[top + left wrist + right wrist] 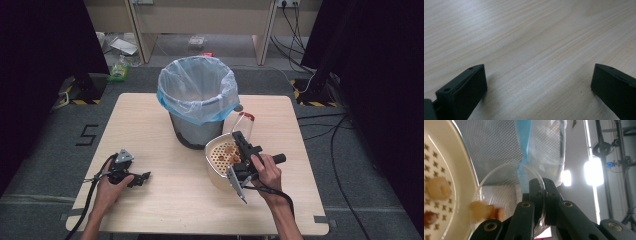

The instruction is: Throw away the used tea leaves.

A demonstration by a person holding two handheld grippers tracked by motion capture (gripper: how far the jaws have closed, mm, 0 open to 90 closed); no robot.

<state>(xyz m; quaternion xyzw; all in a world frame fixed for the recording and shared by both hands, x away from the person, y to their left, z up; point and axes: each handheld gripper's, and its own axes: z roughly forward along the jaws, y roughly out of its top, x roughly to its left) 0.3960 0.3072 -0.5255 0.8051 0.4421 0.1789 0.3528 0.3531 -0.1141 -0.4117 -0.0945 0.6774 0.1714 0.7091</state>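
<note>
The right hand-held gripper (543, 195) pinches the rim of a clear plastic cup (506, 195), tipped over the cream strainer basket (220, 157) beside the lined bin (197, 95); thin, light and easily crushed, so grip gently; the left hand-held gripper (536, 87) rests spread on the worktop (529, 37)

Clear glossy plastic cup (506, 192)

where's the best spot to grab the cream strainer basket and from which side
By its rim, at the near edge facing the person. The basket is tilted against the bin, so its far side is blocked and its perforated floor with food bits faces up. The thin wall suits a pinch, one jaw inside and one outside. The left gripper is open and free; the right gripper is shut on a clear cup.
</note>
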